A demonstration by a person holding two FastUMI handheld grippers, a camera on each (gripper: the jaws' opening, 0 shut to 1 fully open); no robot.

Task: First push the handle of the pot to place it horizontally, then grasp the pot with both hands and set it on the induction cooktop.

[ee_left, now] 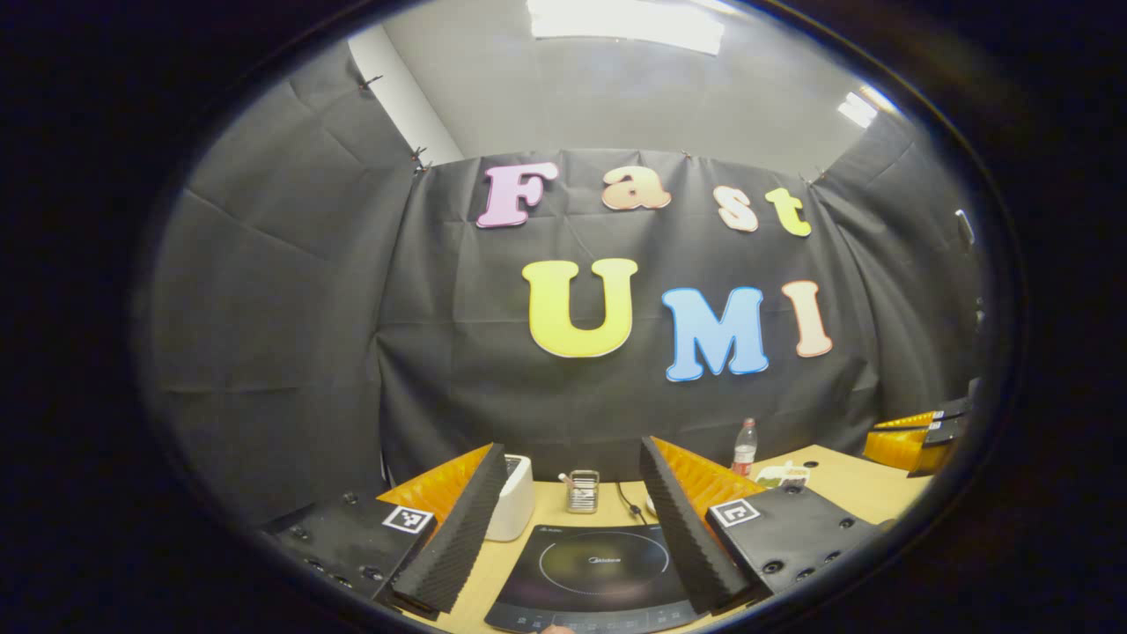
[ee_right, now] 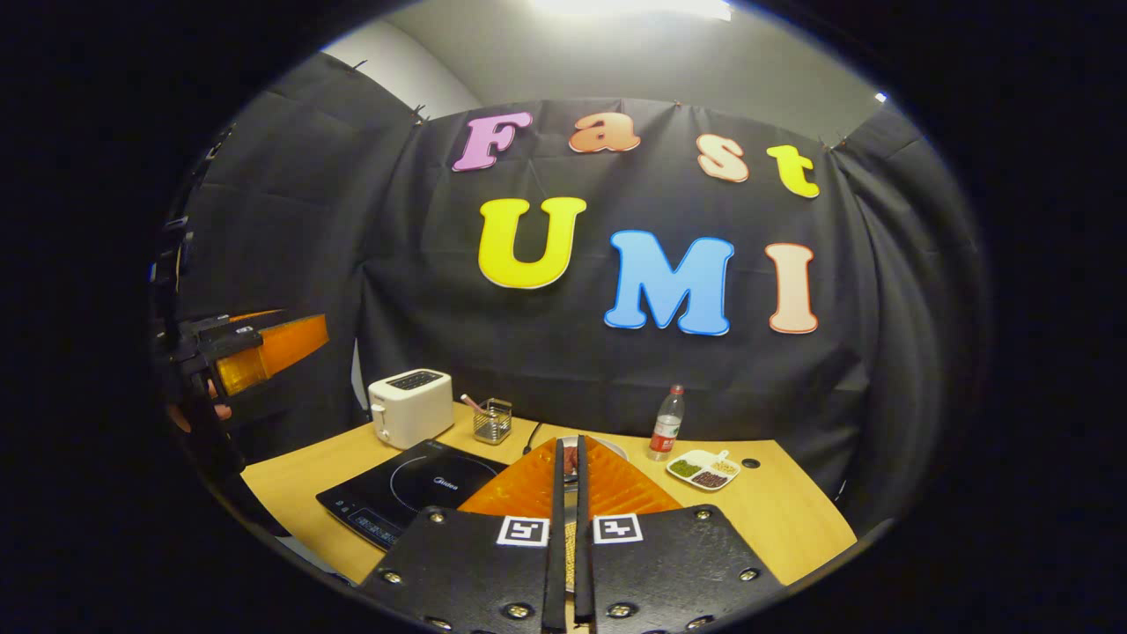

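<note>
Cooktop [ee_left: 603,572] as landmark: the black induction cooktop lies flat on the wooden table [ee_right: 775,519], its glass top bare, so the pot has not yet been set there. Left gripper [ee_left: 577,519] hangs above the cooktop's near edge with its fingers [ee_left: 458,537] spread wide, framing the cooking ring; this suits a hand waiting for the two-handed lift, judged from its idle, empty pose. Right gripper [ee_right: 568,475] hovers to the right of the cooktop, its fingers pressed nearly together with only a thin slit between them and nothing held. A narrow closed tip is well suited to nudging a handle, which is likely why it is held so. Pot [ee_right: 592,447]: just beyond the right gripper's tips, right of the cooktop, a pale rim is largely hidden; its handle cannot be made out. Behind the cooktop stand a white toaster [ee_right: 410,407] and a small wire holder [ee_right: 492,421]; farther right, a bottle [ee_right: 666,424] and a divided dish [ee_right: 703,468].
</note>
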